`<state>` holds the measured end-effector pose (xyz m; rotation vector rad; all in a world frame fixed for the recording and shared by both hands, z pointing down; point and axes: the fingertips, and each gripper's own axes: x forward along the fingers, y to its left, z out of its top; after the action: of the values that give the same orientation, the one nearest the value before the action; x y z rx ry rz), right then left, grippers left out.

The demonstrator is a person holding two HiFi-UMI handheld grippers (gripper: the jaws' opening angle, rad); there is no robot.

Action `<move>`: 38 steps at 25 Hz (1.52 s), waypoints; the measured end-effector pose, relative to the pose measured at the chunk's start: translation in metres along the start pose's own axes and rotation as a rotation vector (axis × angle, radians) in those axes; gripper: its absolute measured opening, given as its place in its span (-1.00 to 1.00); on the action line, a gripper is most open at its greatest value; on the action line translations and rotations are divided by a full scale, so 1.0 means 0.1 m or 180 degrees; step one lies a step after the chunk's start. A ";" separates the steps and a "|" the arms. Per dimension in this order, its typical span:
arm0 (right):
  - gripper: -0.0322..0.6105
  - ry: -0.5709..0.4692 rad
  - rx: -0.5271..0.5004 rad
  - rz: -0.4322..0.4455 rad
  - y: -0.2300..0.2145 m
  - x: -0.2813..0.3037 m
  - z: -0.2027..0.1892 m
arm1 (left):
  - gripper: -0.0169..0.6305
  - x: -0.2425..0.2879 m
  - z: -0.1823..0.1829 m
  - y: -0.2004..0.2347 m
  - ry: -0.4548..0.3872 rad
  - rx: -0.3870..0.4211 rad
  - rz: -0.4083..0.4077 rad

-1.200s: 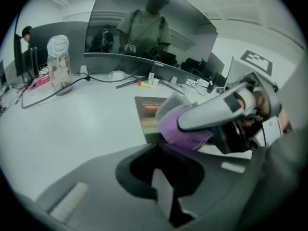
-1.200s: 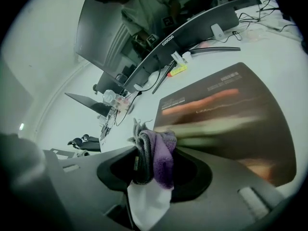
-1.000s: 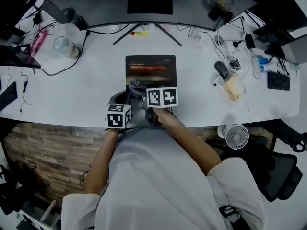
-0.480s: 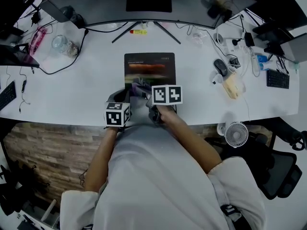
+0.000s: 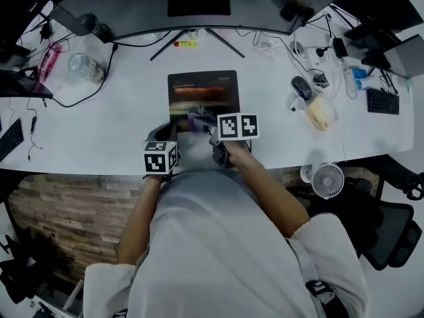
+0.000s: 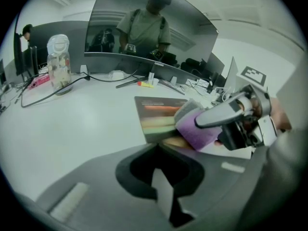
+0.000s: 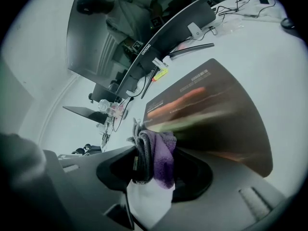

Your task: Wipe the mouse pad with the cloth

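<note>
The dark mouse pad (image 5: 203, 93) with a coloured band lies on the white desk (image 5: 119, 118) in front of the monitor stand. My right gripper (image 5: 204, 123) is shut on a purple and grey cloth (image 5: 197, 120), which rests on the pad's near edge. In the right gripper view the cloth (image 7: 156, 155) is bunched between the jaws of the gripper (image 7: 153, 165), with the pad (image 7: 211, 114) just beyond. My left gripper (image 5: 163, 134) sits on the desk left of the pad's near corner, jaws together and empty. The left gripper view shows its own gripper (image 6: 159, 153), the pad (image 6: 159, 113) and the cloth (image 6: 198, 129).
A curved monitor (image 5: 199, 2) stands behind the pad. A glass jar (image 5: 81, 63) and cables lie at the far left. On the right are a mouse (image 5: 302, 87), a keyboard (image 5: 383, 101) and more cables, with a small fan (image 5: 327, 179) at the desk's front edge.
My right gripper has slid the cloth to the right along the pad's near part. The left gripper has hardly moved.
</note>
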<state>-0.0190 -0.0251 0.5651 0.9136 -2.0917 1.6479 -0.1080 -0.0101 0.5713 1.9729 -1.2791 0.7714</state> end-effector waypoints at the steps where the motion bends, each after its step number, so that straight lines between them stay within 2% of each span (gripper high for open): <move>1: -0.28 -0.0004 0.0002 -0.0005 -0.02 -0.02 0.00 | -0.95 0.00 0.00 0.00 0.0003 -0.0001 -0.0003; 38: -0.24 -0.0121 0.0089 -0.0321 -0.77 -0.84 0.12 | -0.95 0.00 0.00 -0.01 -0.0001 0.0012 0.0010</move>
<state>0.0954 -0.0222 0.5677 1.0492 -2.0165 1.6244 -0.1071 -0.0093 0.5709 1.9745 -1.2823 0.7755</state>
